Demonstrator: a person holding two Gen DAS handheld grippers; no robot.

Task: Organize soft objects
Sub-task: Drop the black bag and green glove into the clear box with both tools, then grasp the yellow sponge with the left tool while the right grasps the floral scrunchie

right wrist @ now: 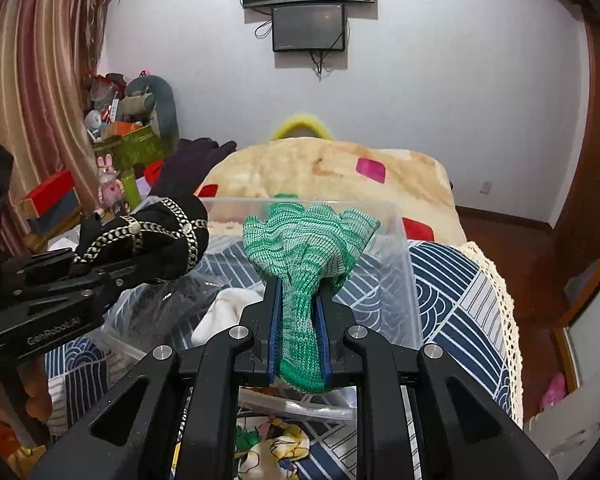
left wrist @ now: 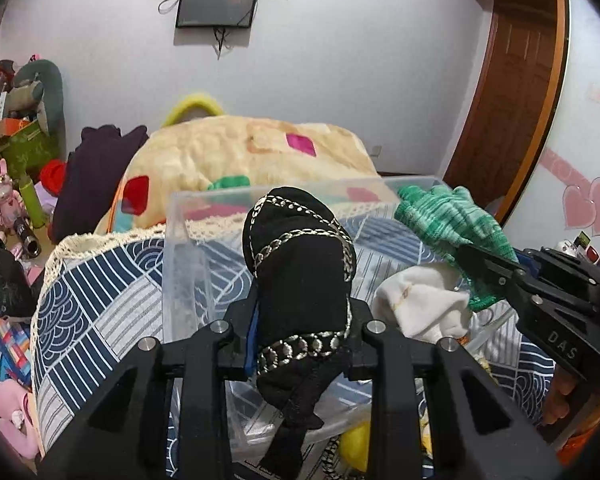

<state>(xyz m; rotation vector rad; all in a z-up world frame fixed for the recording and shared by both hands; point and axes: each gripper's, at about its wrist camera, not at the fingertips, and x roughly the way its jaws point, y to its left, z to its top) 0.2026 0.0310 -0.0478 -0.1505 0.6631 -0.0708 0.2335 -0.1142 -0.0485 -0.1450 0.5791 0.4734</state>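
My left gripper [left wrist: 302, 312] is shut on a black soft piece with silver chain trim [left wrist: 300, 240], which stands up between the pads over a clear plastic bin [left wrist: 180, 240]. My right gripper [right wrist: 300, 300] is shut on a green knitted glove [right wrist: 308, 236], whose fingers fan out above the bin's far rim [right wrist: 400, 232]. In the left wrist view the right gripper [left wrist: 496, 268] comes in from the right with the green glove [left wrist: 440, 212]. The right wrist view shows the left gripper [right wrist: 112, 276] and the black piece [right wrist: 160, 236] at the left. A white cloth [left wrist: 420, 300] lies in the bin.
The bin rests on a bed with a blue-and-white patterned cover [left wrist: 100, 300]. Behind it are a beige blanket [left wrist: 240, 148] and a dark purple garment [left wrist: 96, 184]. Cluttered toys and boxes [left wrist: 16, 140] stand at the left, a wooden door [left wrist: 512, 80] at the right.
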